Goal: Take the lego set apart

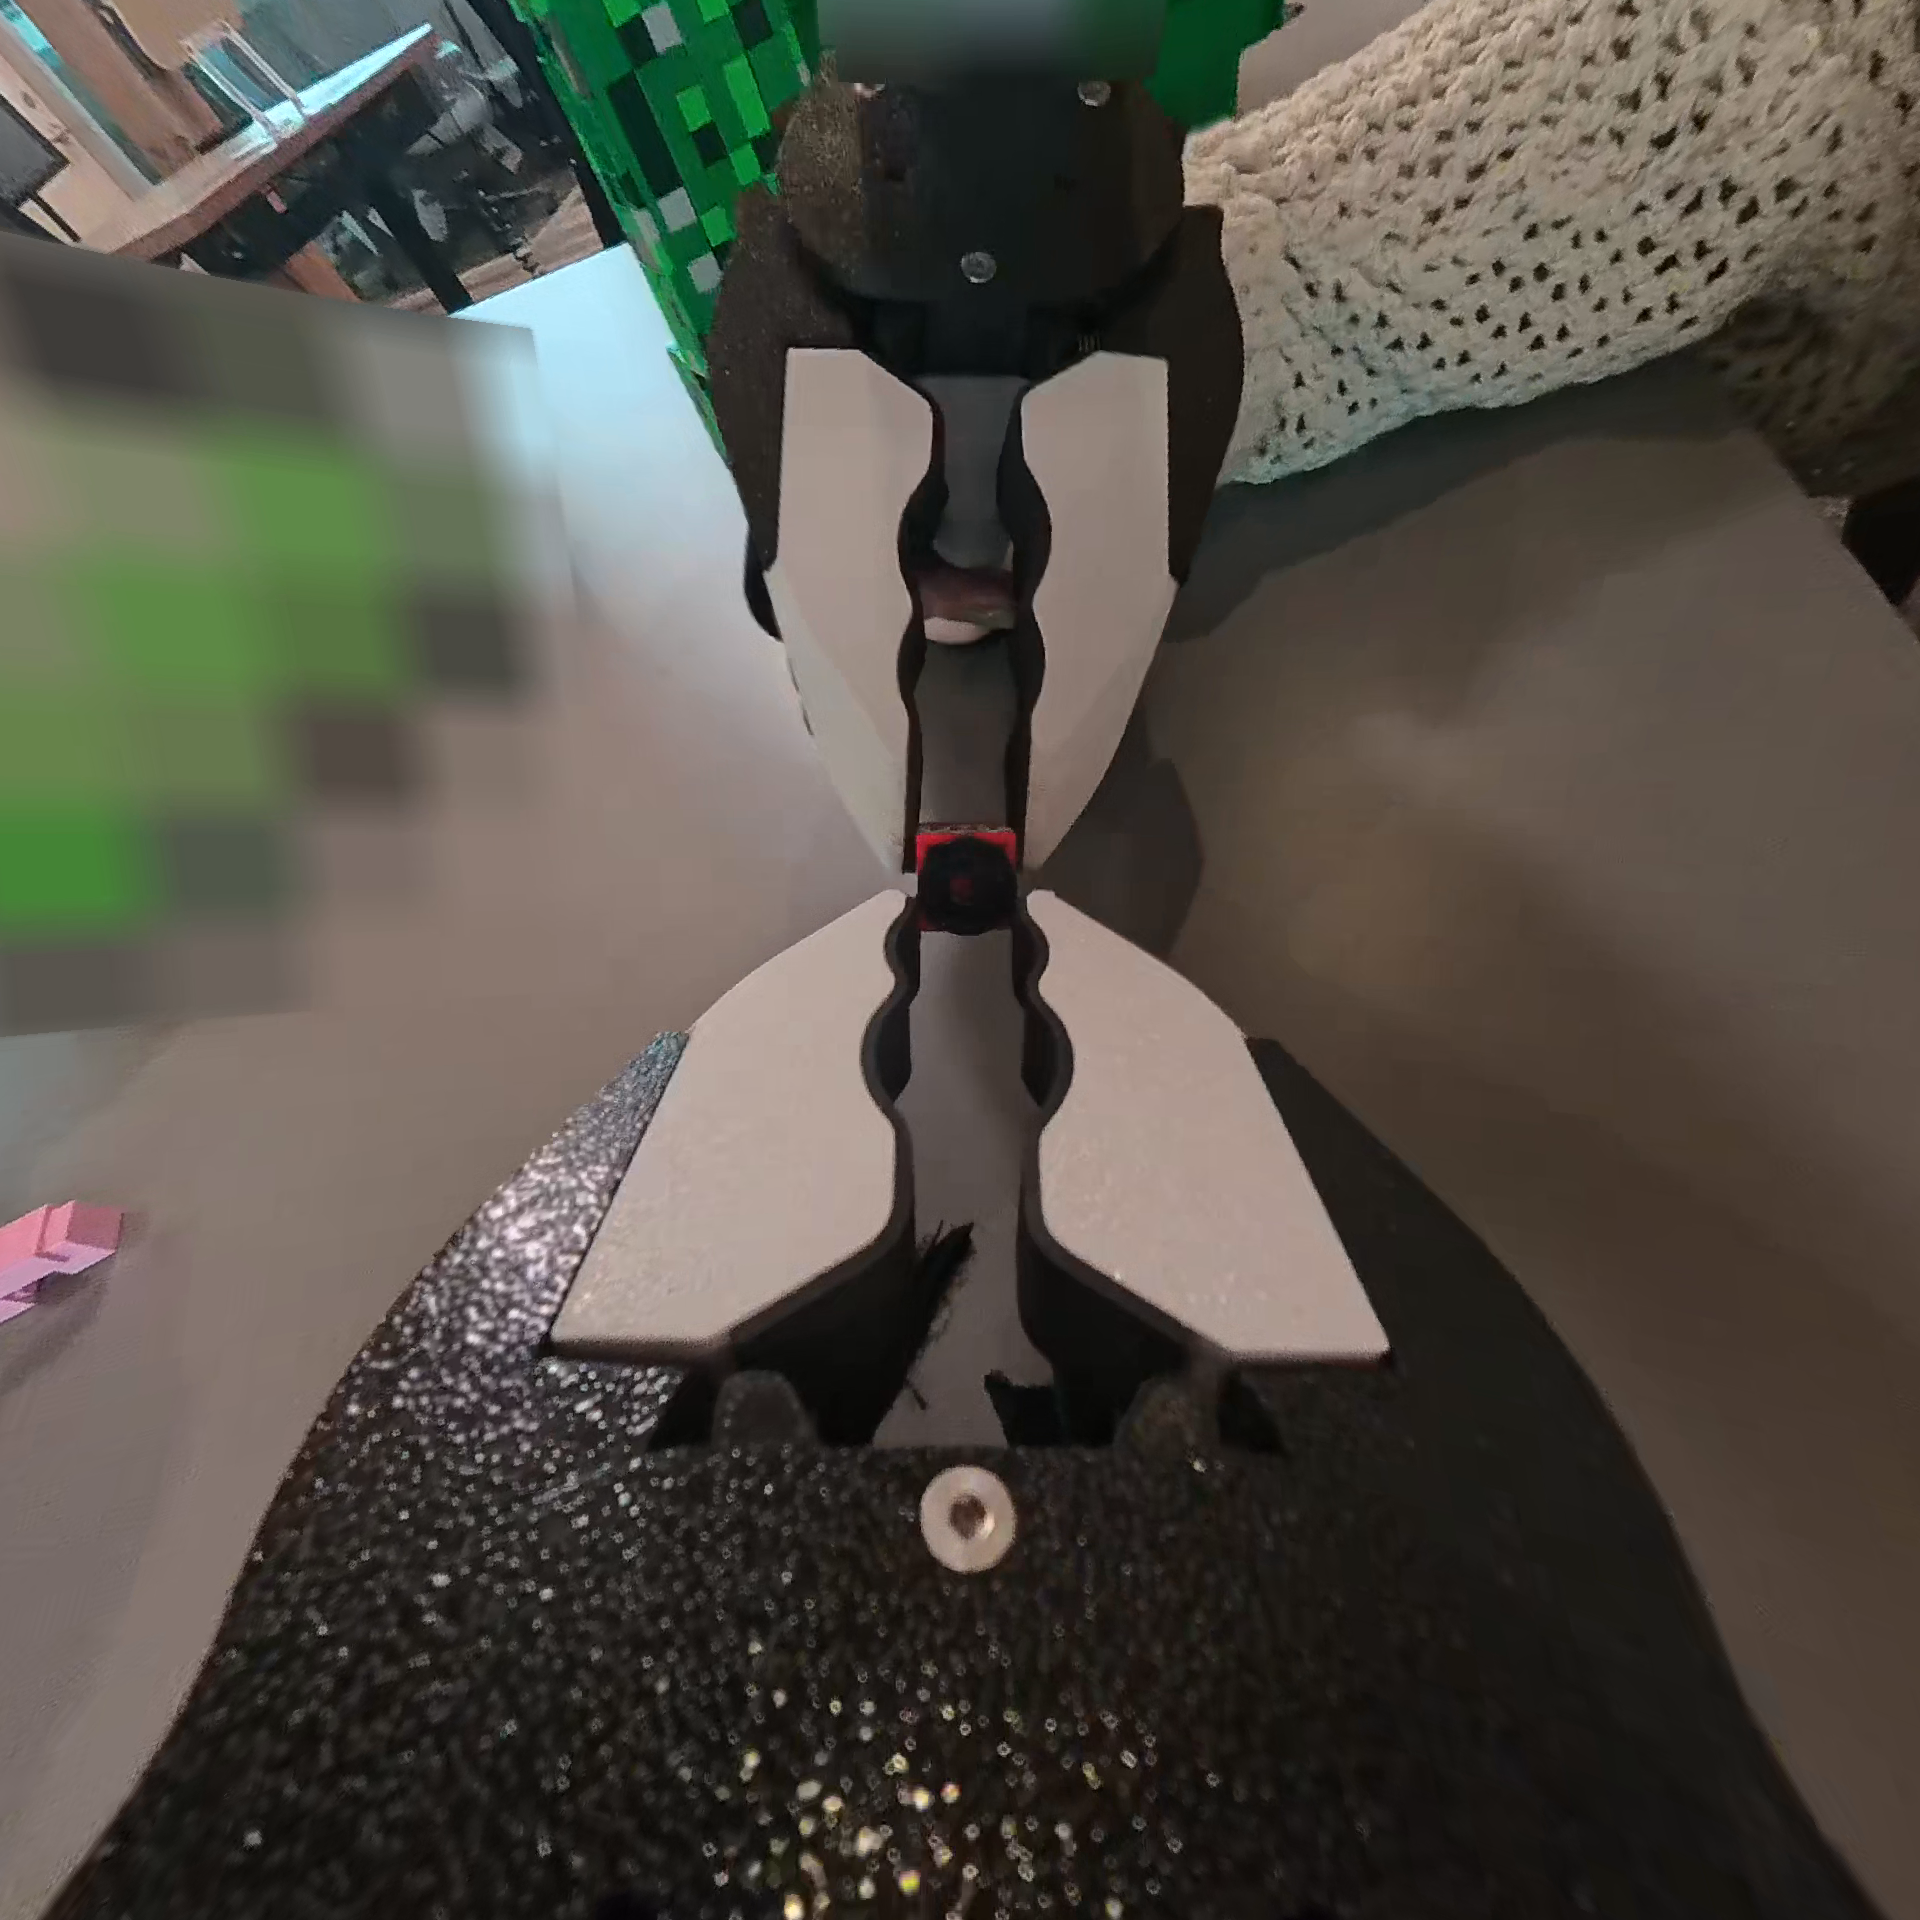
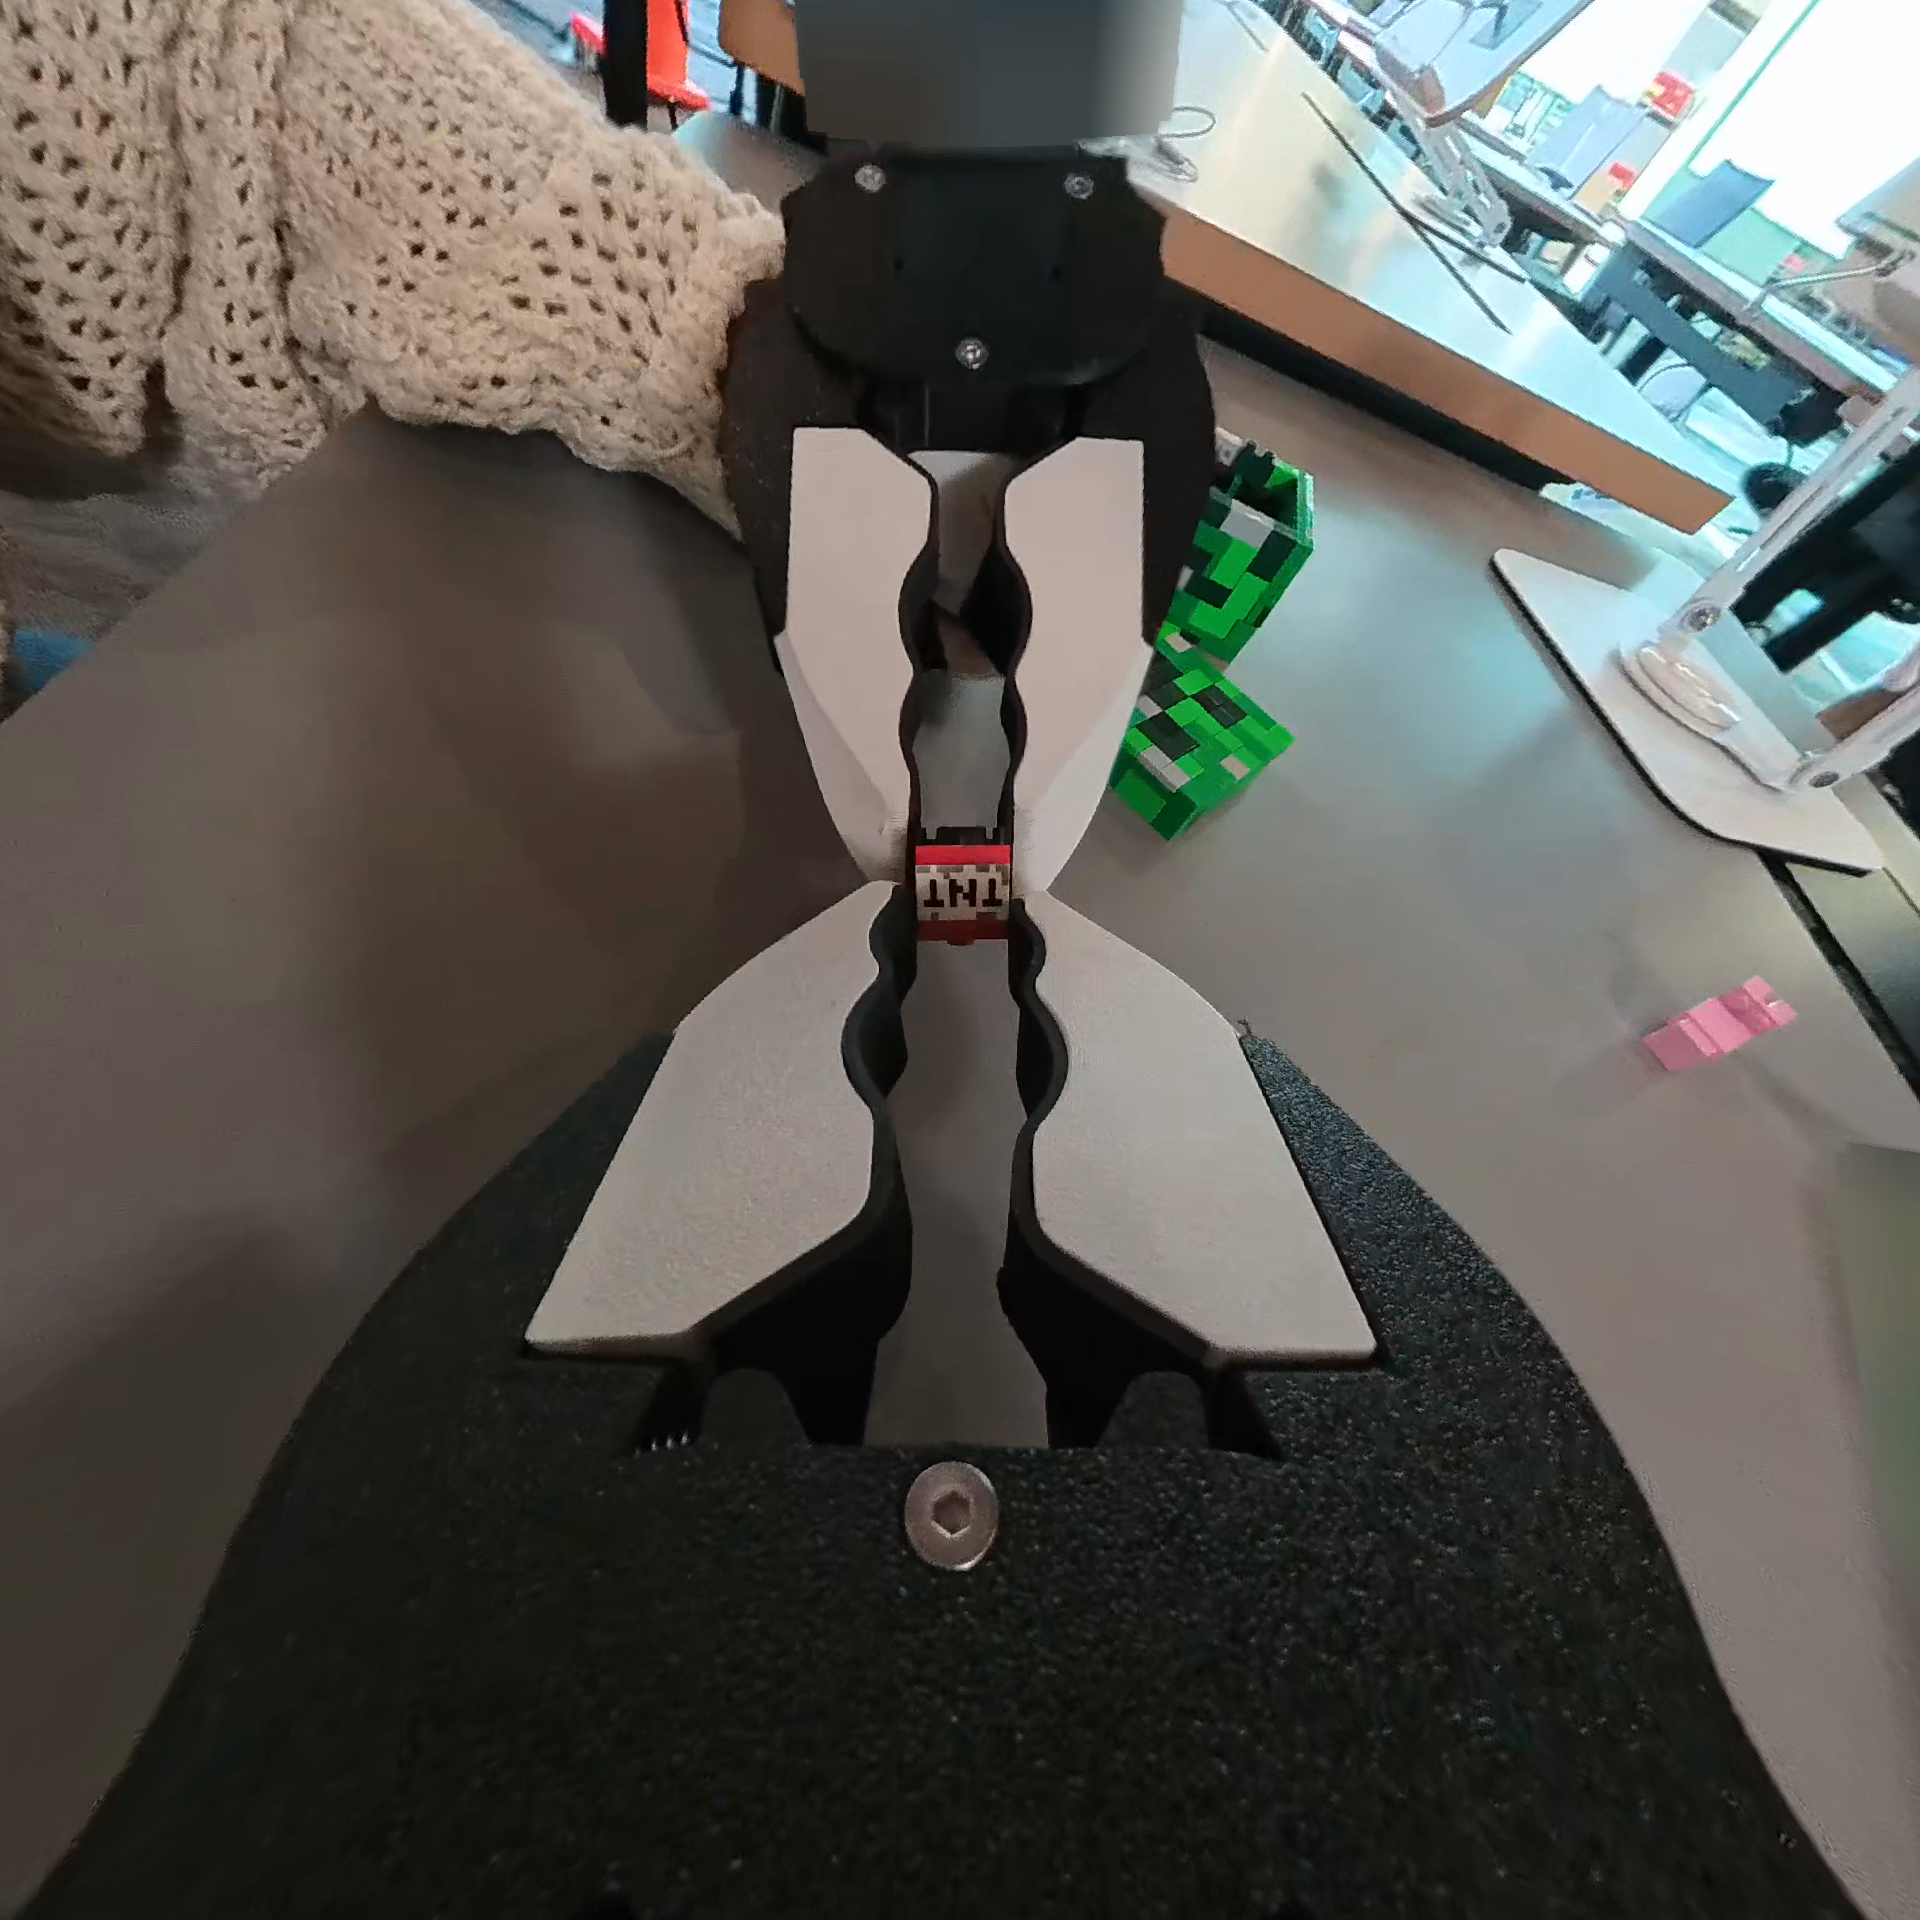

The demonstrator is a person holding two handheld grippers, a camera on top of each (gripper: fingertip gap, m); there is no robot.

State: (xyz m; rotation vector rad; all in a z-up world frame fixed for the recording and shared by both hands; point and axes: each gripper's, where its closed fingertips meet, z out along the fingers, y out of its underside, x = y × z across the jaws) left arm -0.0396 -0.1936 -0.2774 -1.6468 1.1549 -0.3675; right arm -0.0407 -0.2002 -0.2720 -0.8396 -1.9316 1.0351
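Note:
A small red lego block with a white band (image 2: pixel 962 891) hangs in the air between both grippers, which face each other tip to tip. My right gripper (image 2: pixel 962 916) is shut on the red block. My left gripper (image 1: pixel 962 906) is shut on a black piece (image 1: pixel 962 886) stuck to that block's end. The red block (image 1: pixel 962 837) shows just beyond it, in the right gripper's fingertips (image 1: pixel 1039 821). A green pixel-patterned lego figure (image 2: pixel 1205 665) lies on the grey table (image 2: pixel 416 831) behind; it also shows in the left wrist view (image 1: pixel 665 135).
A pink lego piece (image 2: pixel 1714 1023) lies on the table at the right; it also shows in the left wrist view (image 1: pixel 52 1247). Cream knitted sleeves (image 2: pixel 312 229) (image 1: pixel 1558 260) sit behind the grippers. A white monitor-stand base (image 2: pixel 1683 727) stands at the far right. My two grippers' fingertips are within a few centimetres of each other.

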